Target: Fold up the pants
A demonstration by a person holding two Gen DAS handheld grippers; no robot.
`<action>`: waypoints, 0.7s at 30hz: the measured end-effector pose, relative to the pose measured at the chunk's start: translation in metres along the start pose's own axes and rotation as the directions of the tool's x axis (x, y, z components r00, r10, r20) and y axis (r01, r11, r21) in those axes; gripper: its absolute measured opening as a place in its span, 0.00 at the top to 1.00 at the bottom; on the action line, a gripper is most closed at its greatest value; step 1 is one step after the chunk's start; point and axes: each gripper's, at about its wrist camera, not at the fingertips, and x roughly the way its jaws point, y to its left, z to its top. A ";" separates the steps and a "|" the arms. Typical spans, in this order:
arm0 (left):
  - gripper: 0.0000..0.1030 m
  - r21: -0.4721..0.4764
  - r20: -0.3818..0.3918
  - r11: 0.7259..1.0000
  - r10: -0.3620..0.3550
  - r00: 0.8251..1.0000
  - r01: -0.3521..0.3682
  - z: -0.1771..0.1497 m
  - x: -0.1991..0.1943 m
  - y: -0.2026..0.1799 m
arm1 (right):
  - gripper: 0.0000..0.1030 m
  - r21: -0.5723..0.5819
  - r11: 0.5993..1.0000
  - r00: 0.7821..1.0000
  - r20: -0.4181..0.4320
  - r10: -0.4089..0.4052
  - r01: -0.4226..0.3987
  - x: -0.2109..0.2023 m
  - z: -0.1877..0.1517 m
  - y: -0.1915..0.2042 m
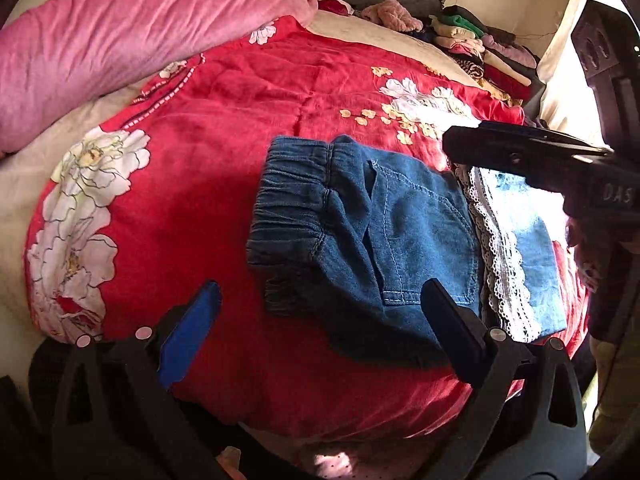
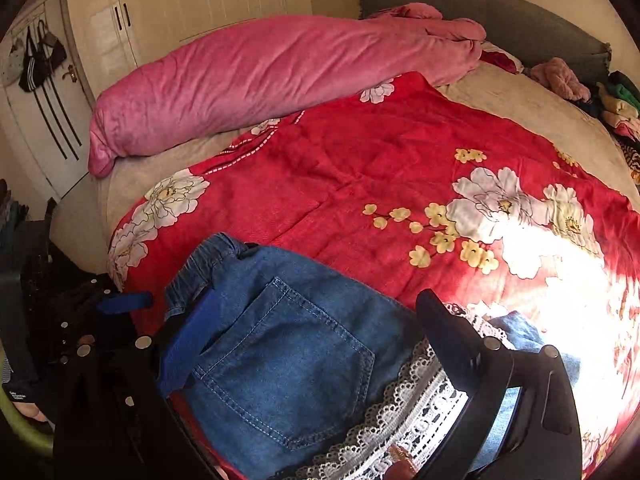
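Small blue denim pants (image 1: 360, 232) with an elastic waistband and white lace trim (image 1: 496, 264) lie folded on the red floral blanket (image 1: 208, 184). My left gripper (image 1: 320, 328) is open just before their near edge. Its black finger (image 1: 452, 336) overlaps the denim and its blue-padded finger (image 1: 192, 332) is over bare blanket. The right gripper (image 1: 452, 144) reaches in from the right above the lace end. In the right wrist view, the right gripper (image 2: 320, 332) is open and straddles the pants (image 2: 288, 352) at the back pocket, with nothing pinched. The lace trim (image 2: 400, 408) runs beneath its black finger (image 2: 456, 344).
A long pink bolster (image 1: 120, 36) lies along the far left side of the bed. A pile of folded clothes (image 1: 480, 48) sits at the far right by the grey headboard (image 2: 500, 20). White wardrobe doors (image 2: 180, 4) stand behind, with bags (image 2: 40, 60) hanging on a door.
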 end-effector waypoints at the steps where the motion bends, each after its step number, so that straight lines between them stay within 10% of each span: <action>1: 0.11 -0.012 -0.003 1.000 -0.011 1.000 0.011 0.000 0.002 0.002 | 0.05 -0.007 1.000 1.000 -0.007 0.005 -0.005 0.004 0.002 0.002; 8: 0.55 -0.056 -0.023 0.996 -0.075 0.997 0.074 0.001 0.016 0.011 | 0.05 -0.045 0.997 0.997 -0.052 0.065 -0.067 0.032 0.013 0.017; 18: 0.56 -0.055 -0.029 0.995 -0.085 0.996 0.083 -0.001 0.024 0.014 | 0.07 -0.041 0.985 0.976 -0.151 0.157 -0.165 0.090 0.026 0.033; 21: 0.56 -0.061 -0.032 0.994 -0.091 0.995 0.089 0.000 0.026 0.015 | 0.24 -0.011 0.977 0.962 -0.175 0.208 -0.213 0.105 0.025 0.034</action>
